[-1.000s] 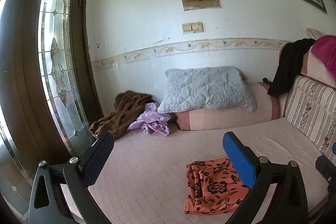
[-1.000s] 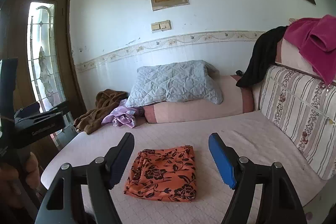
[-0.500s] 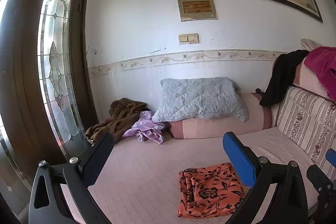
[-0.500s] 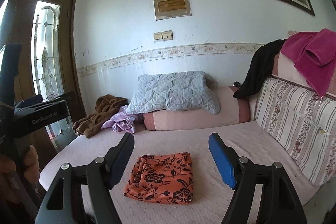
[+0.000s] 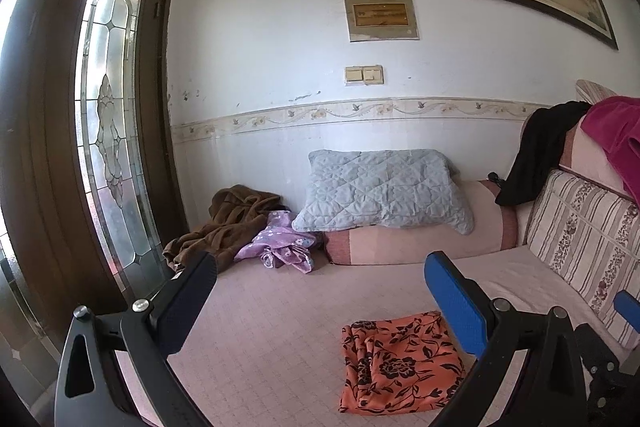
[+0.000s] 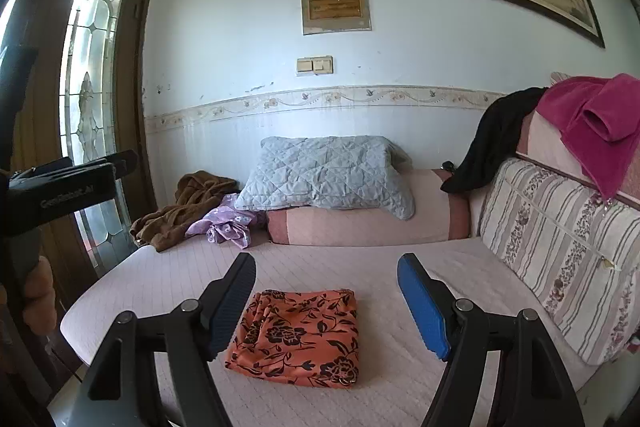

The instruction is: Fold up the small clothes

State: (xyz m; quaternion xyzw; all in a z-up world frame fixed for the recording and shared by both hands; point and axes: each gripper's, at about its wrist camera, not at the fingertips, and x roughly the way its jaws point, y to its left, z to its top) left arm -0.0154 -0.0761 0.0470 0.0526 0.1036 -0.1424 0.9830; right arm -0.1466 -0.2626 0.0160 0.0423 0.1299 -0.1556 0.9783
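Observation:
A folded orange cloth with a black flower print [image 5: 398, 367] lies flat on the pink mattress [image 5: 280, 315]; it also shows in the right wrist view [image 6: 298, 335]. My left gripper [image 5: 320, 301] is open and empty, held above and in front of the mattress, left of the cloth. My right gripper [image 6: 326, 303] is open and empty, raised above the cloth and not touching it. A crumpled purple garment [image 5: 282, 247] lies at the far end of the mattress; it also shows in the right wrist view [image 6: 226, 225].
A brown garment [image 5: 228, 223] is heaped beside the purple one. A grey quilted pillow [image 5: 380, 189] rests on a pink bolster [image 5: 416, 241]. A striped back cushion [image 6: 560, 247] stands at the right, with black [image 6: 492, 143] and magenta [image 6: 592, 123] clothes draped above. A glass door [image 5: 108, 131] is on the left.
Both grippers have lifted and drawn back from the mattress, so the orange cloth sits lower and farther in both views. The cloth lies still. Both grippers stay open.

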